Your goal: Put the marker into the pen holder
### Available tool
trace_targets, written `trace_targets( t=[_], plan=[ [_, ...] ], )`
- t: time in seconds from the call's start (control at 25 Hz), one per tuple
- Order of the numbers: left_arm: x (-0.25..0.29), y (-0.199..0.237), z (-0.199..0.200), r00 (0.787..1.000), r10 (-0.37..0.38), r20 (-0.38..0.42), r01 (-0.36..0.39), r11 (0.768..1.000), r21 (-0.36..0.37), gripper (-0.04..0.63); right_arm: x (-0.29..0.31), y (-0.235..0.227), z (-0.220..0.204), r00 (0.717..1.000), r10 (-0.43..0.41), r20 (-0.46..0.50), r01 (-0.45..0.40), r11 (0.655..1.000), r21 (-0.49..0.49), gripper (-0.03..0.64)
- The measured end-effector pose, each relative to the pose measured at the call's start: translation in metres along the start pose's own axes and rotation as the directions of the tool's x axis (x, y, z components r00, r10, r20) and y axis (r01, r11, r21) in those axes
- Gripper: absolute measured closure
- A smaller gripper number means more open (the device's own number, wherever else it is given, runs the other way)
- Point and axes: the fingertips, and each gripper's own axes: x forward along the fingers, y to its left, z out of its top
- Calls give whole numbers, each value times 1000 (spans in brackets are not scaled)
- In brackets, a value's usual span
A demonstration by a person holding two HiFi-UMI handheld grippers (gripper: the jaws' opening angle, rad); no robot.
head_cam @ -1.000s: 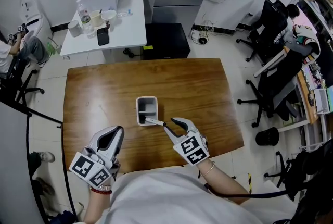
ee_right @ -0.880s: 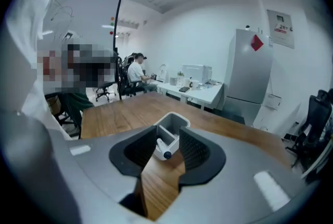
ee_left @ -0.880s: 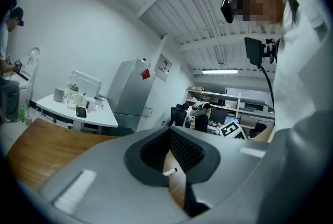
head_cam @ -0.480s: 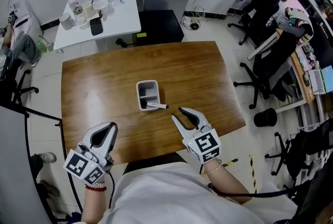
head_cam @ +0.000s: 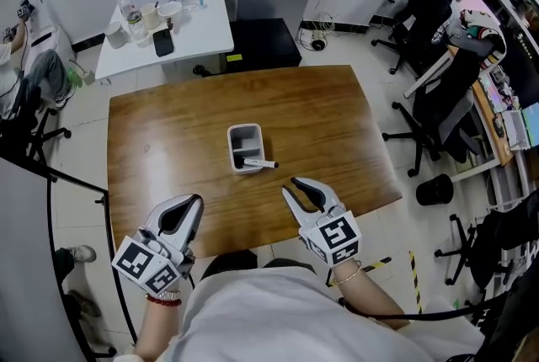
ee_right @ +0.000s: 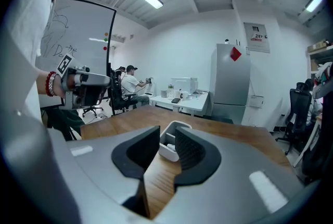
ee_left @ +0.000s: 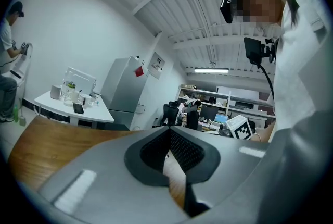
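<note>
The right gripper (head_cam: pixel 291 188) hovers over the near part of the wooden table (head_cam: pixel 337 112). Its jaws are apart and closing, with nothing between them, so it is released and empty. In the right gripper view, only bare tabletop lies in the gap between its pads.

The marker (head_cam: pixel 258 162) is ahead of this gripper's tips and slightly to their left, near them but not touching. It lies almost flat across the closer end of the white pen holder (head_cam: pixel 244 131). One end is inside the holder. The other end sticks out over the wall on the right gripper's side and points toward the table's right edge. The right gripper view shows the pen holder straight ahead, framed by the gap between the jaws, with a pale rounded shape lying in its nearer compartment.

The left gripper (head_cam: pixel 194 201) is at the near left of the table, well to the left of the right gripper. The pen holder and marker lie ahead of it and to its right, clearly apart from it. In the left gripper view its jaw tips meet, so it is clenched on nothing.
</note>
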Motion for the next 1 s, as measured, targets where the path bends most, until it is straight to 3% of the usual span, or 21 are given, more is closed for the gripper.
trace_targets(
  t=[0.2,0.4,0.64,1.0],
  plan=[
    [-13,-14,-4,999,48,-15,-48,999,14,598,-10,11,2,999,40,31,-40,999,-8,538],
    [-18,-32,-7,996,84,1,-84,996,0,598,-49,-3,-13,999,0,34,0,1000,18,547],
    [-13,-84,-27,997,76,-2,-76,997,-7,598,-108,-21,-53,999,-42,5,41,997,70,551],
    [-39,-153,-65,991,131,5,-131,991,-21,598,-174,-1,-92,1000,10,8,-11,997,77,554]
  ],
)
